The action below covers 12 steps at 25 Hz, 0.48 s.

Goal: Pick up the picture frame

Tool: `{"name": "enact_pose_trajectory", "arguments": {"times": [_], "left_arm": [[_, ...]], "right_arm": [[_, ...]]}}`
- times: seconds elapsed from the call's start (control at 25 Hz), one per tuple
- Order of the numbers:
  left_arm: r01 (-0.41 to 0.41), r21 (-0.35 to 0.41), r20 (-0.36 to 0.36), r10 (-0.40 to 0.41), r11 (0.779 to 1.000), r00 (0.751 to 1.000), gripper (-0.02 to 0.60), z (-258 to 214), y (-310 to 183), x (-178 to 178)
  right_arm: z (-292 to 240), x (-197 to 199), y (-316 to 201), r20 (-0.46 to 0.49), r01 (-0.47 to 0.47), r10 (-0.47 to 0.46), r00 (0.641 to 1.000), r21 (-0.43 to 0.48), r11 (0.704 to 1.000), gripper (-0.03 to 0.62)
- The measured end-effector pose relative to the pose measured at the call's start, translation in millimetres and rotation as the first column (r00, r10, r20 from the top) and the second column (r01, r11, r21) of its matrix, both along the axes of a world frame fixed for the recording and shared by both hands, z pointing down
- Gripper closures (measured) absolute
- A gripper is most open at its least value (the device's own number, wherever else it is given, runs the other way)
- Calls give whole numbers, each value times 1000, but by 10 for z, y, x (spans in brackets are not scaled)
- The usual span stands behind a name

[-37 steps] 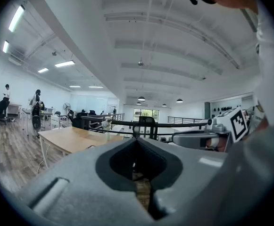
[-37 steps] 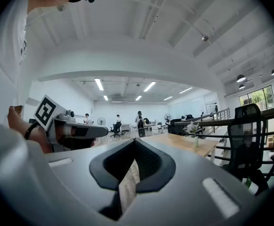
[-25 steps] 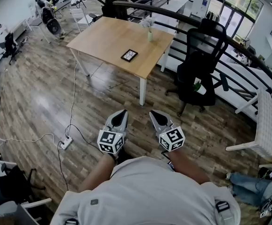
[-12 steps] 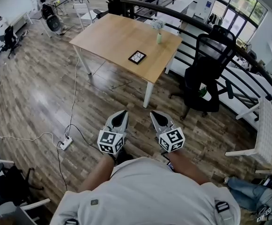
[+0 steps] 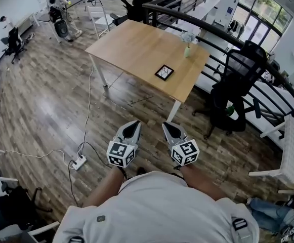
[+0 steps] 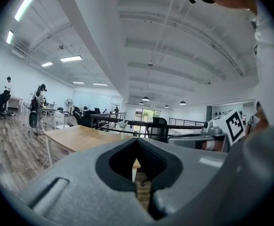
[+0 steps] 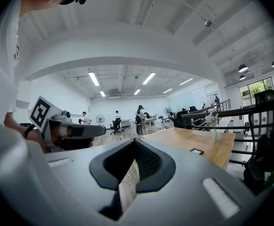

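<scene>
The step in hand looks like the approach: the picture frame (image 5: 164, 72) lies flat on the wooden desk (image 5: 131, 44), a little in from the edge facing the person and towards its near corner, well apart from both tools. A small vase (image 5: 187, 50) stands by the desk's right corner, with a black office chair (image 5: 235, 92) just beyond that side. The left gripper (image 5: 132, 125) and right gripper (image 5: 167, 126) are held side by side over the floor, pointing roughly level towards the desk. Each has its fingers (image 6: 75, 178) clenched on nothing. The next move likely calls for closing the gap to the desk, then releasing one pair of fingers and bringing them low over the frame's rim.
</scene>
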State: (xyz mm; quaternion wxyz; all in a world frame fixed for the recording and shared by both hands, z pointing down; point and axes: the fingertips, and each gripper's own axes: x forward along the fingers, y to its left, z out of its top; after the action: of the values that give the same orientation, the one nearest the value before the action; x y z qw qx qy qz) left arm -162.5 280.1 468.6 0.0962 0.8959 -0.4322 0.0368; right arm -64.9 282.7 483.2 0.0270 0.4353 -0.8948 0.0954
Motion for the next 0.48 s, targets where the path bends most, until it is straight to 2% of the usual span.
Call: {"name": "enact_pose_trajectory", "arguments": {"times": [0.24,0.48], "left_arm": [[19,-28,-13,-20,999,1000,578,93,-215,-456],[36,-53,-14,-37,998,999,578,243,-458,-627]], "right_arm": [[90,-439,-229,2,9,-9,1000,-32,999,585],[189,-588,-513,2,19,-19,1000,-52,998,585]]}}
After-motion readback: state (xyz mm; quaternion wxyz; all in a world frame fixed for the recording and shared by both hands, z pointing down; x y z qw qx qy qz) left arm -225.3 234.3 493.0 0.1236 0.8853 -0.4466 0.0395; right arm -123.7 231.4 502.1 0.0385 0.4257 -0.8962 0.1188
